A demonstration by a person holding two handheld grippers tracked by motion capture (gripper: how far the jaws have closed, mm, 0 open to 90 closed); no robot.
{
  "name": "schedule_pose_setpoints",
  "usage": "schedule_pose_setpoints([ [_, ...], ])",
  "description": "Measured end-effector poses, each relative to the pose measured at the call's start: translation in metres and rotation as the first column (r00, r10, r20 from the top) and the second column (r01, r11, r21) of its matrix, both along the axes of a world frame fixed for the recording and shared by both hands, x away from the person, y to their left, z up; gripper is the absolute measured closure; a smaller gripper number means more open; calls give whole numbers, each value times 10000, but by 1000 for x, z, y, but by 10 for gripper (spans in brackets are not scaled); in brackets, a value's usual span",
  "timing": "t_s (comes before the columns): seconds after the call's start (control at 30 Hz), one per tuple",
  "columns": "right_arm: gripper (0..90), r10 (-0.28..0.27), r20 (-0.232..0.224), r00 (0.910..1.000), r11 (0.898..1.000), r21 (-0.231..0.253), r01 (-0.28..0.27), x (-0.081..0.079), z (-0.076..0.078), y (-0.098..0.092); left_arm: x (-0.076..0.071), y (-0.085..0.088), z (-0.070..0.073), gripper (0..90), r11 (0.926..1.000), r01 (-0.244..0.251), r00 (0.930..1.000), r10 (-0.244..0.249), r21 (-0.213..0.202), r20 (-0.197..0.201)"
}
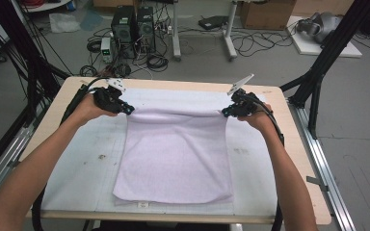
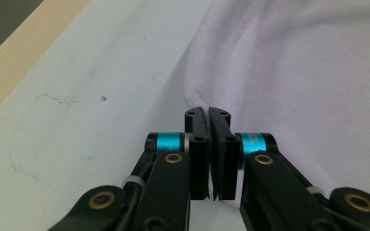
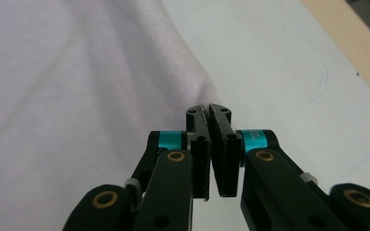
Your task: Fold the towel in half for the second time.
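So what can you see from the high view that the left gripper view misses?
High view: both forearms, the right gripper at the cloth's other far corner, the whole pale cloth hanging toward the table's near edge, and the floor's computers. Left gripper view: its jaws shut on the cloth's hem, plus faint marks on the table. Both: left gripper, cloth, table.

Open, bare strips of white table mat (image 1: 255, 159) left and right of the pale lilac cloth (image 1: 176, 159), crossed only by the person's forearms; no standing objects on the tan wooden tabletop (image 1: 296, 144); black frame posts (image 1: 325, 57) beyond its corners.
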State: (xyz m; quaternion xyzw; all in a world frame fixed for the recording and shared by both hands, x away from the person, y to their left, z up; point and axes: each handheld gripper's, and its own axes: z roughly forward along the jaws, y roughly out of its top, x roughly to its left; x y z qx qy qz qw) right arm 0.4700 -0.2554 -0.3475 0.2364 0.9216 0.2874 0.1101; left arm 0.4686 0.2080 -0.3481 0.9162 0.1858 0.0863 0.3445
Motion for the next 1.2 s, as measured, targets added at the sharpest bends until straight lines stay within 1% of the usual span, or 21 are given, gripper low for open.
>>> schedule_pose_setpoints([
  [0.03,873,57,22,10000,9999,149,-58,-6,2,0,-5,1,2,866,9999,59,10000,-59,-88,32],
  [0.1,873,242,249,9994,9996,160,-246,-18,7,0,-14,3,5,866,9996,237,9996,-235,-150,152],
  [0.17,872,367,414,9985,9980,494,-387,-31,11,-3,-25,6,7,866,9988,354,9988,-343,-333,348],
  [0.2,872,392,498,9980,9977,529,-419,-36,12,-5,-31,7,7,866,9979,479,9982,-462,-444,381],
  [0.23,872,494,438,9978,9973,522,-517,-43,13,-7,-36,9,7,866,9973,549,9979,-531,-481,377],
  [0.27,872,564,570,9968,9973,446,-590,-50,15,-9,-39,9,7,866,9971,581,9976,-562,-481,410],
  [0.3,872,574,702,9959,9965,575,-615,-55,15,-10,-44,10,7,866,9970,660,9969,-641,-407,446],
  [0.33,873,630,592,9963,9940,858,-680,-61,16,-12,-50,11,7,865,9963,765,9959,-745,-388,519],
  [0.37,873,697,572,9959,9924,973,-750,-68,16,-14,-54,11,7,866,9955,834,9951,-808,-450,566],
  [0.43,872,876,627,9942,9909,972,-935,-79,14,-17,-65,13,7,866,9937,1031,9928,-1002,-429,656],
  [0.5,872,969,569,9937,9879,1160,-1029,-89,12,-19,-76,14,6,866,9915,1198,9908,-1161,-517,696],
  [0.53,872,1064,553,9928,9856,1265,-1126,-96,11,-20,-82,15,5,866,9903,1312,9894,-1279,-456,695],
  [0.6,872,1277,529,9904,9822,1321,-1337,-107,8,-21,-93,16,4,865,9876,1494,9866,-1456,-488,742],
  [0.7,873,1647,449,9853,9703,1719,-1701,-124,4,-23,-108,20,-1,866,9872,1529,9849,-1485,-452,896],
  [0.83,872,2107,140,9775,9569,2013,-2091,-145,-9,-29,-126,26,-11,866,9832,1697,9838,-1650,-676,706],
  [0.9,872,2327,61,9725,9507,2092,-2288,-154,-14,-31,-135,27,-14,866,9777,1990,9785,-1945,-670,684],
  [1.0,872,2663,-29,9639,9398,2228,-2590,-164,-18,-33,-147,27,-18,866,9719,2256,9735,-2222,-668,545],
  [1.07,872,2821,-83,9594,9335,2330,-2725,-171,-20,-35,-154,27,-21,866,9658,2503,9680,-2481,-680,381],
  [1.1,872,2955,-196,9551,9277,2446,-2820,-174,-21,-36,-158,26,-22,866,9647,2561,9664,-2542,-611,370],
  [1.17,872,3148,-325,9486,9200,2560,-2966,-179,-24,-37,-164,26,-25,865,9566,2856,9583,-2847,-576,241],
  [1.2,872,3314,-366,9428,9145,2583,-3115,-181,-26,-37,-168,25,-26,865,9555,2890,9573,-2881,-591,231],
])
